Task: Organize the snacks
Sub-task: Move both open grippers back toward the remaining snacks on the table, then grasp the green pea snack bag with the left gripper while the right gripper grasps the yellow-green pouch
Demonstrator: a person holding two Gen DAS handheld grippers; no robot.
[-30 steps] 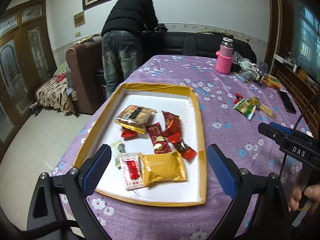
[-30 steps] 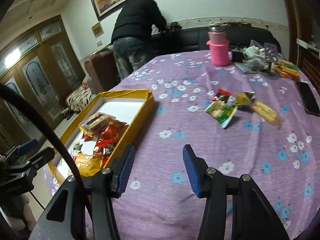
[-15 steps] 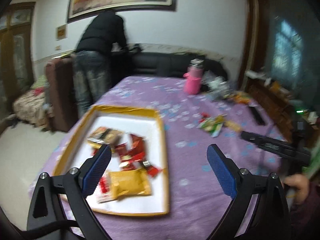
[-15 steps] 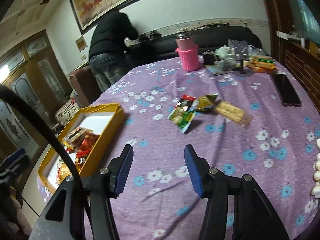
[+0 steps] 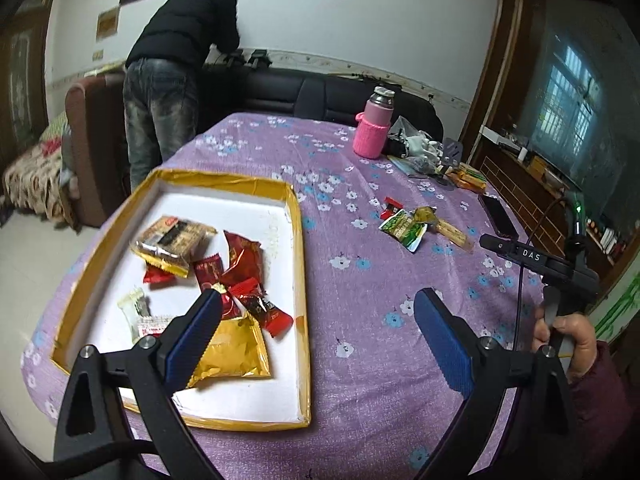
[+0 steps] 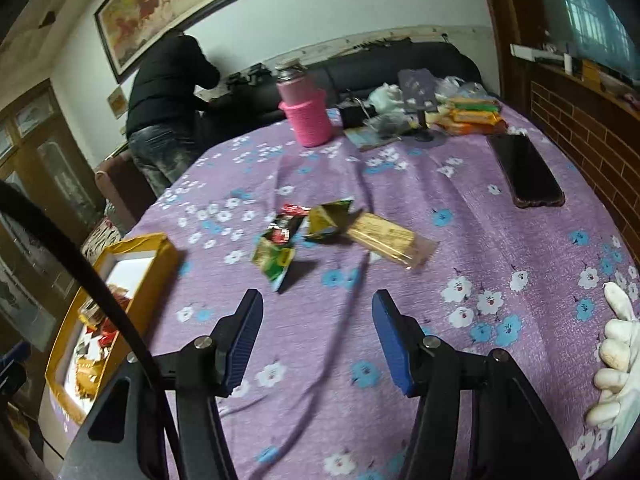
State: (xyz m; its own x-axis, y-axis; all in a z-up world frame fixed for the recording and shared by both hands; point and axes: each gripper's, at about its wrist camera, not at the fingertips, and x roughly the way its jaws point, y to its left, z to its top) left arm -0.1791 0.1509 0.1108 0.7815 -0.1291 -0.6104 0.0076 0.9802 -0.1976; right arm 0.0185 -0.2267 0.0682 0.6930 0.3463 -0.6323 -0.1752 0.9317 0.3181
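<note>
A gold-rimmed white tray (image 5: 298, 240) on the purple flowered tablecloth holds several snacks: red candies (image 5: 242, 258), a gold packet (image 5: 234, 354) and a brown biscuit pack (image 5: 174, 238). Loose snacks lie to its right: a green packet (image 5: 404, 228) (image 6: 274, 258), a red candy (image 6: 292, 212), an olive packet (image 6: 330, 218) and a long tan wafer pack (image 6: 390, 240). My left gripper (image 5: 316, 332) is open and empty over the tray's near right corner. My right gripper (image 6: 318, 330) is open and empty, short of the loose snacks. The tray also shows in the right wrist view (image 6: 154, 272).
A pink-sleeved flask (image 6: 306, 114), a black phone (image 6: 526, 170), orange packets (image 6: 470, 114) and clutter sit at the table's far side. A person in black (image 5: 180, 64) stands by the dark sofa beyond the table. A white-gloved hand (image 6: 618, 356) rests at the right edge.
Both grippers swung right: the tray slid left in both views. The right gripper also advanced towards the loose snacks, which now sit nearer and centred before it. Both stayed open.
</note>
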